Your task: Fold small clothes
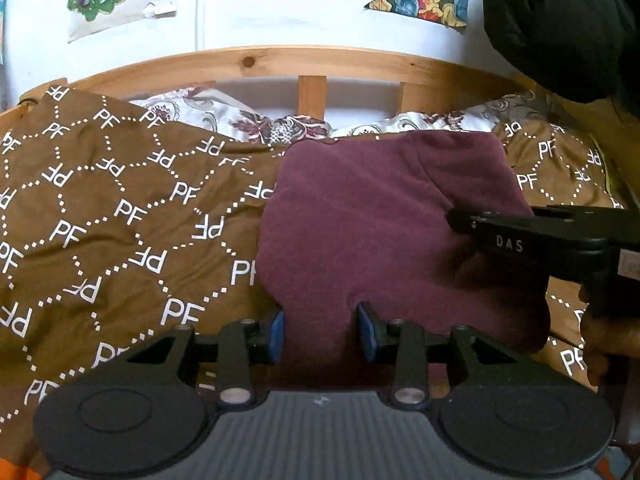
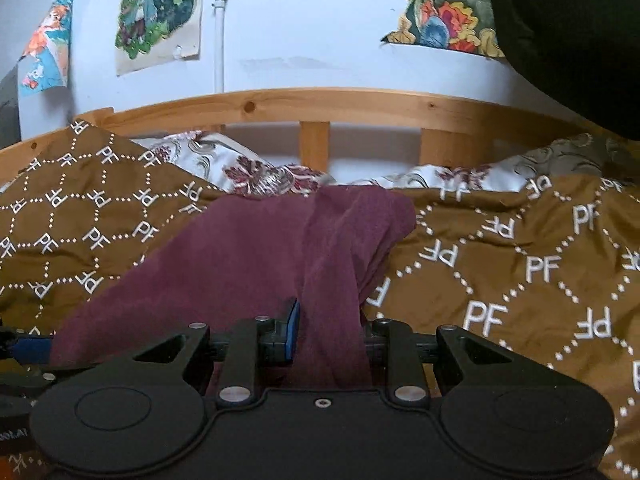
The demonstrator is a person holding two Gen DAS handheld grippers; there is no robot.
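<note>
A maroon garment (image 1: 372, 232) lies on the brown "PF" bedspread (image 1: 100, 220). In the left wrist view its near edge lies flat between the blue pads (image 1: 278, 334) of my left gripper (image 1: 322, 334), which stands open around it without pinching. My right gripper (image 1: 454, 220) reaches in from the right over the garment, with a hand (image 1: 600, 336) on its grip. In the right wrist view the right gripper (image 2: 330, 334) is shut on a bunched strip of the maroon garment (image 2: 248, 252). That strip rises from the jaws and hides the right pad.
A wooden bed rail (image 1: 312, 60) runs along the back. A white floral pillow (image 1: 276, 126) lies below it. Posters (image 2: 160, 12) hang on the wall. Dark black cloth (image 1: 560, 24) hangs at the upper right. The bedspread (image 2: 520, 264) spreads to both sides.
</note>
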